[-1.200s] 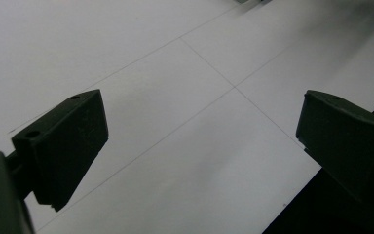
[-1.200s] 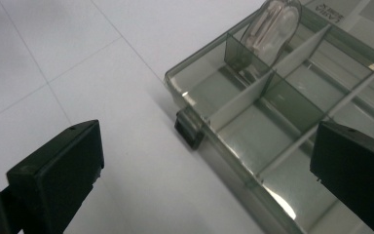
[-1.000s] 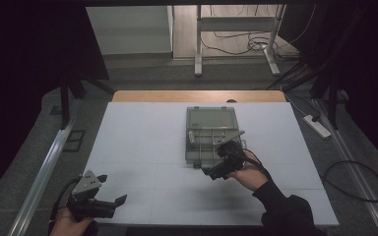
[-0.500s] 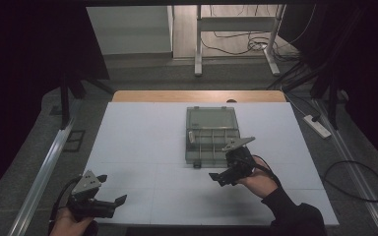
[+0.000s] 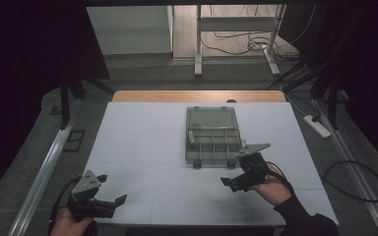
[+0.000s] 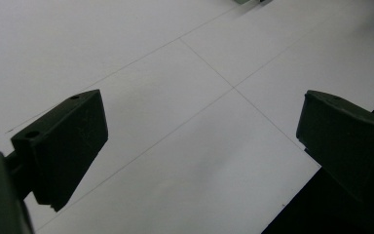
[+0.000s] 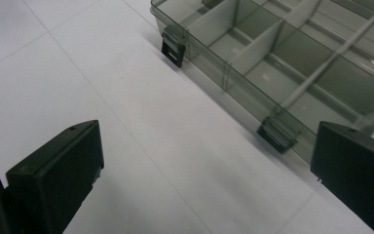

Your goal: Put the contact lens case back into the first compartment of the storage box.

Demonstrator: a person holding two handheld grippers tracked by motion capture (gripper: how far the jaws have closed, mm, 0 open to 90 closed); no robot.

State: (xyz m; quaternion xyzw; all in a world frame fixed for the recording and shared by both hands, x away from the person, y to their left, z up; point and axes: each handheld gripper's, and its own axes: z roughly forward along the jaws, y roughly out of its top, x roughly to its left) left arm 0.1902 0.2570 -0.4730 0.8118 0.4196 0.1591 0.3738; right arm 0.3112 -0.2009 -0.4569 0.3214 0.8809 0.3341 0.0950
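**Both grippers off the box, nothing in hand**

We start at the left: our left gripper [image 5: 109, 192] hovers low at seven o'clock on the white table [image 5: 142, 132], jaws spread wide and empty, well apart from everything. In the left gripper view we look across bare tabletop between the two black jaws.

Moving right, the clear compartment box [image 5: 212, 135] lies at the table's centre, toward one o'clock, lid laid open behind it. Its two front latches [image 7: 173, 46] hang loose on the near wall.

Our right gripper [image 5: 237, 176] sits at five o'clock, just beside the box's near edge, jaws wide and empty.

Risk, as we judge it: the box looks light and slick, so a push on a latch or wall could skate it across the table rather than seat anything. An off-centre approach could clip the thin dividers [image 7: 253, 48].
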